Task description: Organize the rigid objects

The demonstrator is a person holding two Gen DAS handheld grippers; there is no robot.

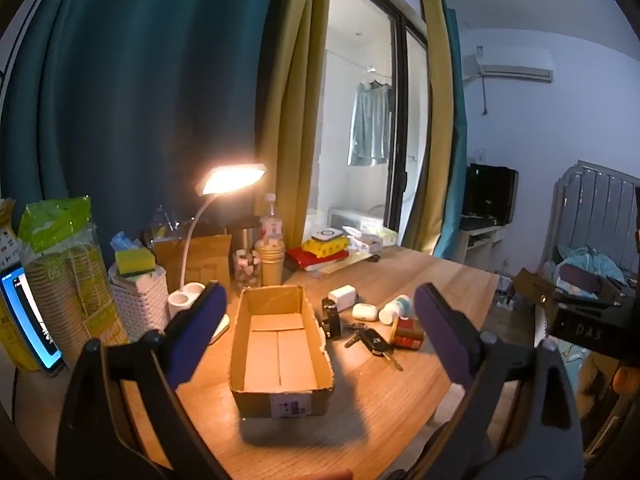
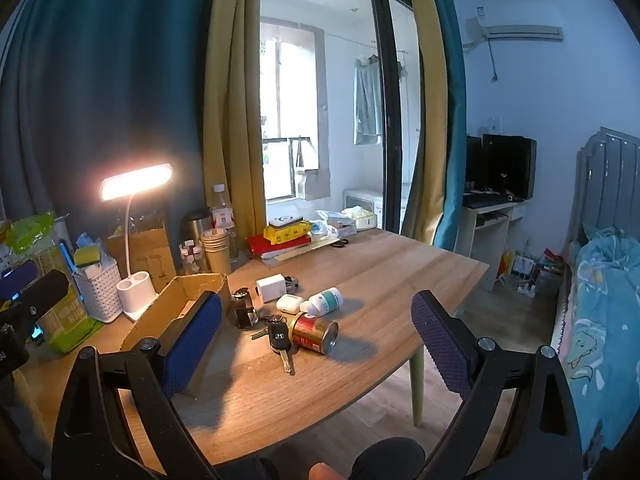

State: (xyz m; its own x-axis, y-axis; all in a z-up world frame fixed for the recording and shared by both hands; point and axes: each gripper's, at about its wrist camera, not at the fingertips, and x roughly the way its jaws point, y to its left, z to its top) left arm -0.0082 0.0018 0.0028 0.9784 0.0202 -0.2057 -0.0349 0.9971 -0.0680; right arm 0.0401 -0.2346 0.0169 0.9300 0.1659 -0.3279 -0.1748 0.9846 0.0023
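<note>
An empty cardboard box point(image 1: 280, 344) point(image 2: 168, 312) lies on the wooden table point(image 1: 376, 392) point(image 2: 360, 280). To its right sits a small cluster: a white charger point(image 1: 342, 295) point(image 2: 271, 287), a white earbud case point(image 1: 365, 311) point(image 2: 289, 303), a white pill bottle point(image 1: 394, 309) point(image 2: 323, 301), a red and gold can point(image 1: 407, 333) point(image 2: 314, 332), a car key with keys point(image 1: 372, 342) point(image 2: 278, 340) and a small black bottle point(image 1: 331, 318) point(image 2: 244, 307). My left gripper point(image 1: 320, 344) hangs open above the box. My right gripper point(image 2: 316, 344) is open, with the can and key framed between its fingers, apart from them.
A lit desk lamp point(image 1: 232, 180) point(image 2: 136, 182), a white basket with a sponge point(image 1: 138, 300), paper cups point(image 1: 270, 266), a water bottle point(image 2: 222, 216) and stacked books point(image 1: 320, 258) line the table's back edge. A phone point(image 1: 28, 320) glows at the left. A bed point(image 2: 600, 320) stands to the right.
</note>
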